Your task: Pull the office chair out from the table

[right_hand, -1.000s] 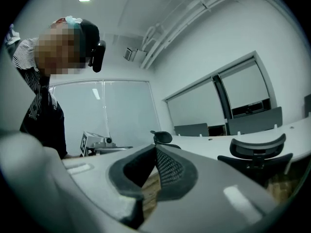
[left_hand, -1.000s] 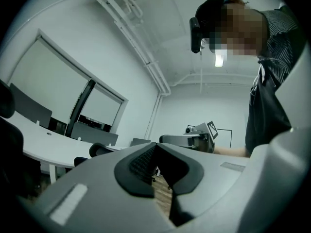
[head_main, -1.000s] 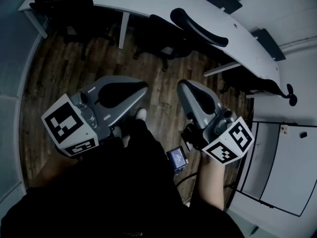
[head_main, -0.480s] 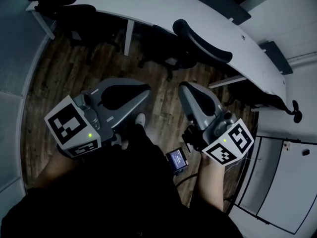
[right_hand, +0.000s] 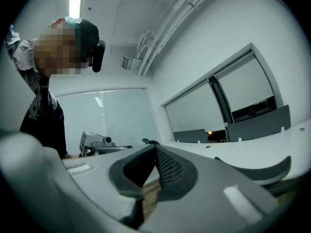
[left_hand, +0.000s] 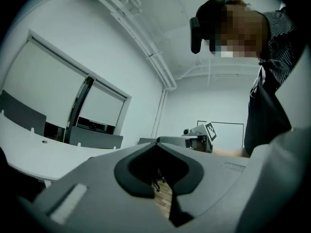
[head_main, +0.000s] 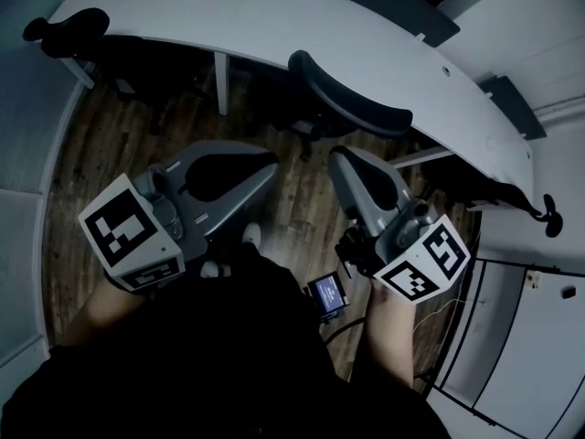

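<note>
Left gripper (head_main: 270,163), clenched and empty, is held short of the table (head_main: 274,16). The office chair (head_main: 352,106) is tucked under the table's near edge, untouched. Right gripper (head_main: 335,155), likewise clenched on nothing, is held short of the table; the chair's backrest (right_hand: 265,171) is shown by its view, not the left's.

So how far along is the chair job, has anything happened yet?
Done: nothing yet; the office chair sits tucked under the table. In hand: the left gripper and right gripper, both shut and empty, are held short of its backrest. Left: take hold of the chair and pull it out.
</note>
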The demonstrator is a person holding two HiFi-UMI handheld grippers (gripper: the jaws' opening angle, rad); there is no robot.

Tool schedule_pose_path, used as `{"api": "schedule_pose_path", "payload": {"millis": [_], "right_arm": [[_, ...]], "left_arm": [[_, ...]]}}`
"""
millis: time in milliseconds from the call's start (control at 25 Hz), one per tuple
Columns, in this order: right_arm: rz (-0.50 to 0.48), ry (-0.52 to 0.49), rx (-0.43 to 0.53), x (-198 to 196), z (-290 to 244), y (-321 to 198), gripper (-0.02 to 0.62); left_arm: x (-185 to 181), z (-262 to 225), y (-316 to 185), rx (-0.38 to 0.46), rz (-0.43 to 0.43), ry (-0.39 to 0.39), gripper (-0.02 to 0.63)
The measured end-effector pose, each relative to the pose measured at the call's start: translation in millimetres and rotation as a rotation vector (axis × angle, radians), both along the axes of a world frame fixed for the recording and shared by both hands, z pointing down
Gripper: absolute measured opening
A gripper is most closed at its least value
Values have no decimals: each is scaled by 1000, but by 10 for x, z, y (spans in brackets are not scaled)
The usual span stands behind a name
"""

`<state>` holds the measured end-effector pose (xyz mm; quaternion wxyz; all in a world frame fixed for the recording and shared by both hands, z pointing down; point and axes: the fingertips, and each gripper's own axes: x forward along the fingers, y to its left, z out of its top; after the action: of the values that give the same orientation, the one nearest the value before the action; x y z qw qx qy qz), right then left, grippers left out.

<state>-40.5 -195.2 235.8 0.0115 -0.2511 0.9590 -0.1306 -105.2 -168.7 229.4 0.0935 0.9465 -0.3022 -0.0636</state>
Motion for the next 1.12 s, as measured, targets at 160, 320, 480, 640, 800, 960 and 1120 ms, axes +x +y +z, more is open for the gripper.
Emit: {"api": "schedule_pose_path", "payload": {"millis": [160, 320, 480, 640, 800, 960, 1120], "right_arm": [[-11, -9, -13, 229, -86, -422, 2], [-15, -35, -36, 473, -217, -1029, 2], [-18, -29, -20, 646, -40, -1359, 2], [-10, -36, -25, 748, 58, -1481, 2], [-2, -31, -28, 808, 162, -1433, 2], [17, -30, -59, 865, 302, -1527, 2], [39, -29, -61, 859, 279, -1557, 2]], "left_arm": [[254, -82, -443, -27, -9, -49, 3], [534, -232, -1045, -33, 13, -73, 3], [715, -58, -1410, -24, 9, -87, 3], [769, 51, -1509, -32, 7, -94, 3], [778, 221, -1440, -62, 4, -101, 3], [803, 378, -1532, -95, 9, -100, 3], [890, 347, -1611, -87, 49, -94, 3]]}}
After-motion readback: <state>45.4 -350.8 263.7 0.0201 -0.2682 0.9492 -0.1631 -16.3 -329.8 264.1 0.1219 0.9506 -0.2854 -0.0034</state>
